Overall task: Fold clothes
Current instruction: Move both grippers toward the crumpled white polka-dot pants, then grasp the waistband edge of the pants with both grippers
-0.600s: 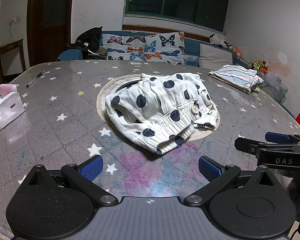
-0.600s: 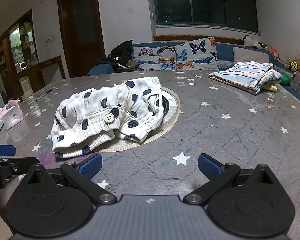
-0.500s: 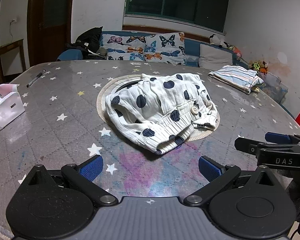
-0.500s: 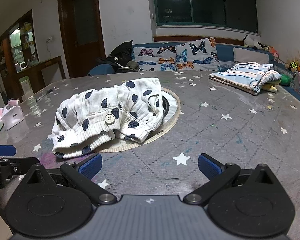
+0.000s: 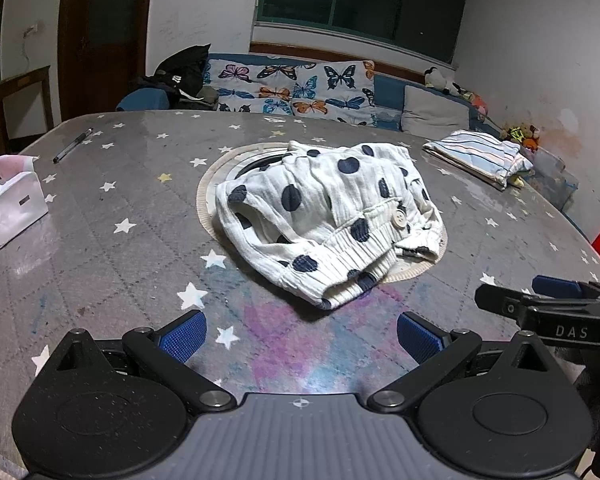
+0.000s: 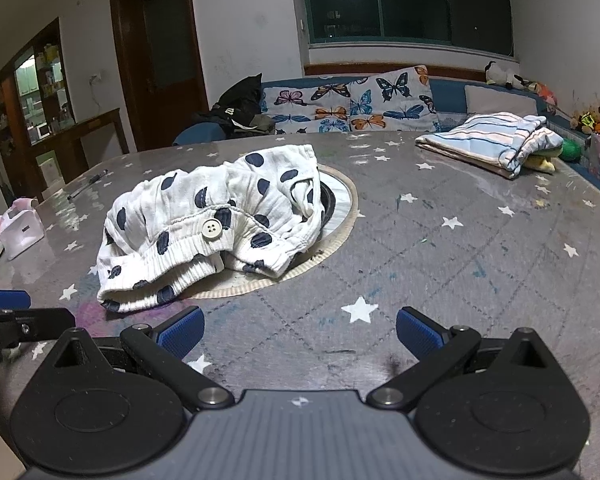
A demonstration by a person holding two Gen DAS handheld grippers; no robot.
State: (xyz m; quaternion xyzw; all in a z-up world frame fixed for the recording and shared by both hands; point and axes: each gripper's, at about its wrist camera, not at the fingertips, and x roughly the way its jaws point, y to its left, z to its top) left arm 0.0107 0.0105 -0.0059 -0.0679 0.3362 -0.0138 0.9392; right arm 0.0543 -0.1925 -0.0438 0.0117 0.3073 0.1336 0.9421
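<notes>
A crumpled white garment with dark dots (image 5: 328,216) (image 6: 212,228) lies bunched over a round inset in the middle of the grey star-print table (image 5: 112,248) (image 6: 460,248); a pale button shows on its ribbed waistband. My left gripper (image 5: 300,336) hovers open just short of the garment's near edge, nothing between its blue pads. My right gripper (image 6: 298,334) is open too, to the right of the garment's hem and empty. Each gripper's fingers show at the side of the other's view.
A folded striped cloth (image 5: 480,156) (image 6: 496,140) rests at the far right of the table. A white and pink tissue pack (image 5: 10,204) and a pen (image 5: 73,145) lie on the left. A sofa with butterfly cushions (image 6: 352,104) stands behind.
</notes>
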